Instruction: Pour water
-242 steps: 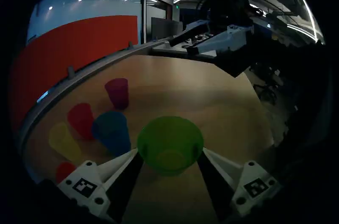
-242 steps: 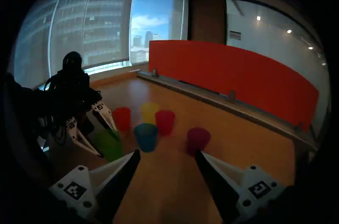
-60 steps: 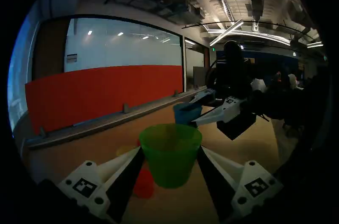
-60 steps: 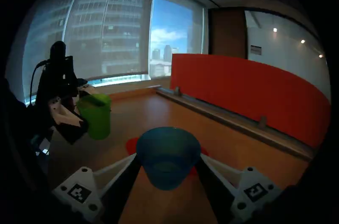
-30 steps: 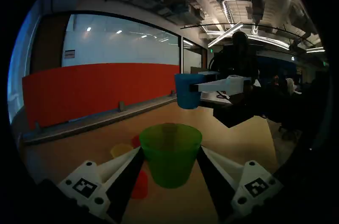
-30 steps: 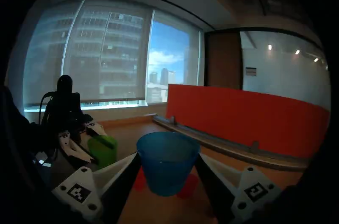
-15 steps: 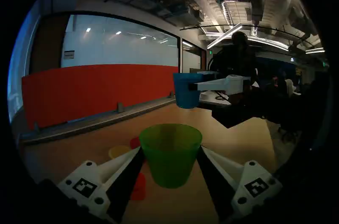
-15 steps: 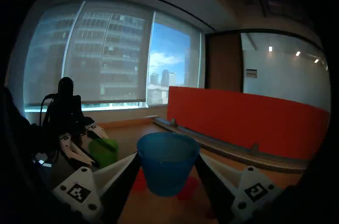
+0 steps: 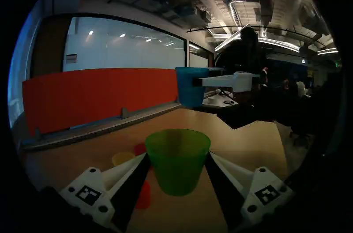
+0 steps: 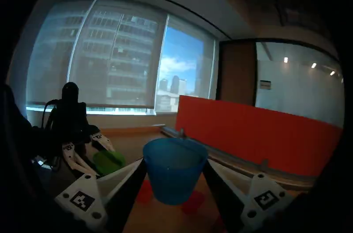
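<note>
Indoors, wooden table (image 9: 249, 138), left hand-held gripper (image 9: 177, 155) clamping green cup (image 9: 178, 169), right (image 10: 174, 161) clamping blue cup (image 10: 174, 178)

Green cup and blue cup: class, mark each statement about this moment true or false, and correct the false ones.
1. The left gripper is shut on the green cup. True.
2. The blue cup is tipped on its side. False: the right gripper holds it upright.
3. In the left gripper view, the blue cup appears higher than the green cup. True.
4. The divider panel is yellow. False: it is red.
</note>
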`<control>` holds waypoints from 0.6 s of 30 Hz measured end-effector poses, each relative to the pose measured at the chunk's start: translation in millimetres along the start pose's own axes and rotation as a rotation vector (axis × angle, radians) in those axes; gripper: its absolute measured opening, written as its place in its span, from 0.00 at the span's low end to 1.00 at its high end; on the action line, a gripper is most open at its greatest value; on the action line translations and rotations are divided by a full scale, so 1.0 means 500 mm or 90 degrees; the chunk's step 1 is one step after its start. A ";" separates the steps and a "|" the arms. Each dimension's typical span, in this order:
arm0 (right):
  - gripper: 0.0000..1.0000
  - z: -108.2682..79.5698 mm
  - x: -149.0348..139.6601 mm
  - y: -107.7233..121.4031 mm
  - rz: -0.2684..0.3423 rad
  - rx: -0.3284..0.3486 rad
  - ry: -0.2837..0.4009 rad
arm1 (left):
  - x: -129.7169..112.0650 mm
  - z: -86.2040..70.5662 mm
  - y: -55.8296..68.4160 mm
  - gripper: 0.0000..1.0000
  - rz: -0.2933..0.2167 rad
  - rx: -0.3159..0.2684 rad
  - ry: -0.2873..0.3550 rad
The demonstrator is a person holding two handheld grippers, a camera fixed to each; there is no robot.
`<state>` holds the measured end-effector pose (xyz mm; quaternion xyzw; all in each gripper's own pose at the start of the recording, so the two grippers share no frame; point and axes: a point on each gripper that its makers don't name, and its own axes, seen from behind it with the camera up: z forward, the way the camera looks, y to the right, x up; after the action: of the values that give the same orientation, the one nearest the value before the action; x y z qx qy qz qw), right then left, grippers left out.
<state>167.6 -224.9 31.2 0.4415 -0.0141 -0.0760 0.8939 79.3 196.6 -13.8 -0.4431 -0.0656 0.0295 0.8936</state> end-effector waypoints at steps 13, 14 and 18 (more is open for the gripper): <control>0.89 0.017 0.036 -0.013 -0.050 0.016 0.015 | -0.001 0.001 0.024 0.84 0.008 -0.010 0.004; 0.89 0.019 0.040 -0.015 -0.056 0.017 0.016 | -0.003 0.002 0.025 0.84 0.008 -0.010 0.003; 0.89 0.021 0.055 -0.022 -0.091 0.021 0.020 | -0.004 0.005 0.026 0.84 0.005 -0.009 0.006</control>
<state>192.5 -244.0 27.8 0.4568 0.0302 -0.1329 0.8791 77.0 206.3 -22.8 -0.4497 -0.0600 0.0303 0.8906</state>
